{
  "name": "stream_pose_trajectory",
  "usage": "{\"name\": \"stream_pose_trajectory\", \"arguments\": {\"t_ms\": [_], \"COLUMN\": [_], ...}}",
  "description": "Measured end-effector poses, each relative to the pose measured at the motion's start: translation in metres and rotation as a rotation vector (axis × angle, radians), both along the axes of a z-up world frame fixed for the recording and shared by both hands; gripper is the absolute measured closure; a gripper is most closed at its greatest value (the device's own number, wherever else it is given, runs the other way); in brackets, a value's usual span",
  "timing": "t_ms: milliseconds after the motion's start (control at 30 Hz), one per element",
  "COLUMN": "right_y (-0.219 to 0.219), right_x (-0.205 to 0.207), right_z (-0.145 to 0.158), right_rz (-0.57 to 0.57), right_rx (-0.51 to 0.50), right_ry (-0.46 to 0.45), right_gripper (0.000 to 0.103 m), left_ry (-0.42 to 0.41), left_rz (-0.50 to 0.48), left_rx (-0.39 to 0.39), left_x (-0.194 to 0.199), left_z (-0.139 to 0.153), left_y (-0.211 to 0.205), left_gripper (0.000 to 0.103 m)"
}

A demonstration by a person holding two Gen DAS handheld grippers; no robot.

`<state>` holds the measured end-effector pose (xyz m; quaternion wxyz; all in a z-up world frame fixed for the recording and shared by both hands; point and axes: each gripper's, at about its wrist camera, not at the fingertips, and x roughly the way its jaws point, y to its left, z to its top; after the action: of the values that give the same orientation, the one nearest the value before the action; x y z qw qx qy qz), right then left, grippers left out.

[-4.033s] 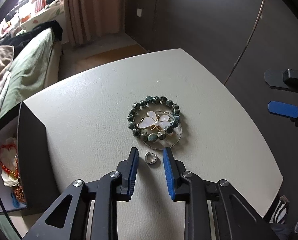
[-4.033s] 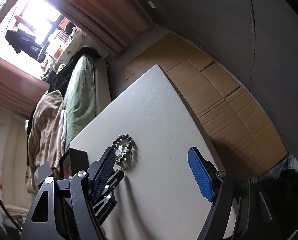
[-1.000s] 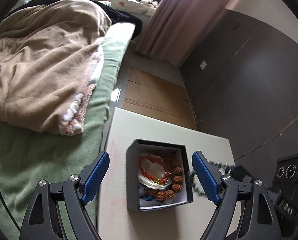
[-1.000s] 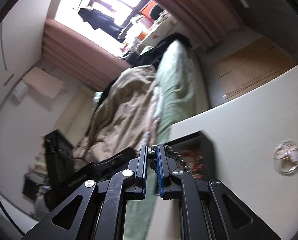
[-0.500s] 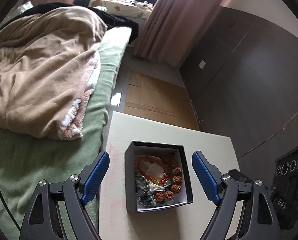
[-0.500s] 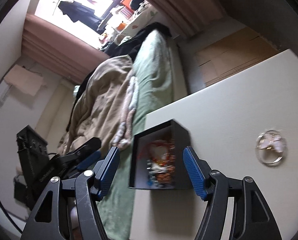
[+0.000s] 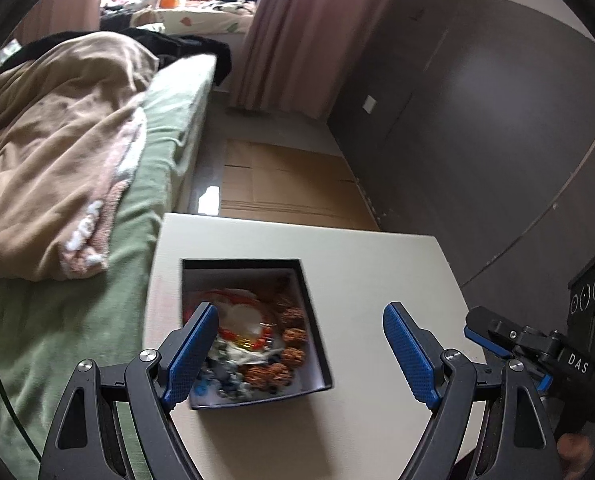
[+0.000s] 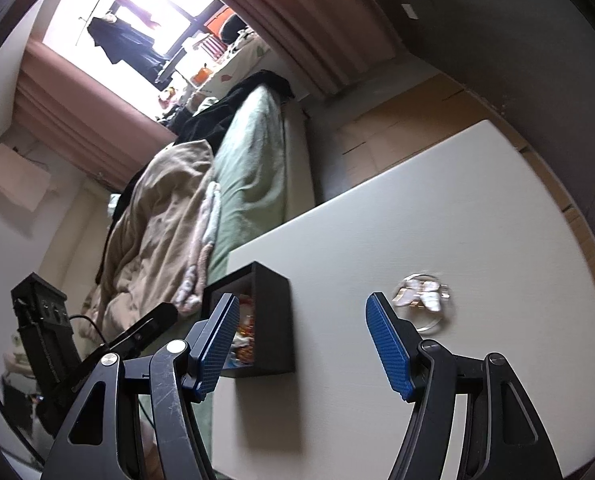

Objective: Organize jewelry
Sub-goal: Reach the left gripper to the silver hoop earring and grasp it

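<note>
Both claws gape empty — left claw (image 7: 299,350) over the black jewelry box (image 7: 317,344), right claw (image 8: 299,344), marked "DAS", beside it — while a blurred, seemingly butterfly pendant (image 8: 421,300) lies on the bench (image 8: 457,208).

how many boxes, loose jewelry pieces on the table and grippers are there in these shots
black box: 1
butterfly piece loose on the table: 1
grippers: 2, left gripper and right gripper
total: 4
</note>
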<state>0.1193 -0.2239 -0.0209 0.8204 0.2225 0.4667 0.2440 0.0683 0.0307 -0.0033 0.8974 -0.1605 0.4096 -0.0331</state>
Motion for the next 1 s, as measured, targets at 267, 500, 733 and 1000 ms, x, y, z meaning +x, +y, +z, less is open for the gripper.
{"name": "stream_pose_trajectory", "arguments": {"t_ms": [267, 500, 733, 1000], "right_y": [-0.031, -0.059, -0.086, -0.105], "right_x": [-0.001, -0.001, 0.003, 0.007], "right_z": [-0.012, -0.016, -0.020, -0.022], "right_rz": [-0.045, -0.091, -0.143, -0.174], "right_rx": [-0.053, -0.074, -0.084, -0.064], "right_ry": [0.071, 0.108, 0.140, 0.159], "right_gripper": [0.037, 0.037, 0.037, 0.037], "left_ry": [0.013, 0.019, 0.046, 0.090], "left_rz": [-0.081, -0.136, -0.182, -0.241], "left_rx": [0.016, 0.040, 0.075, 0.127], "left_x": [0.005, 0.013, 0.023, 0.033], "left_z": [-0.007, -0.013, -0.028, -0.051], "left_y": [-0.034, -0.064, -0.097, -0.128], "left_gripper": [0.025, 0.030, 0.030, 0.030]}}
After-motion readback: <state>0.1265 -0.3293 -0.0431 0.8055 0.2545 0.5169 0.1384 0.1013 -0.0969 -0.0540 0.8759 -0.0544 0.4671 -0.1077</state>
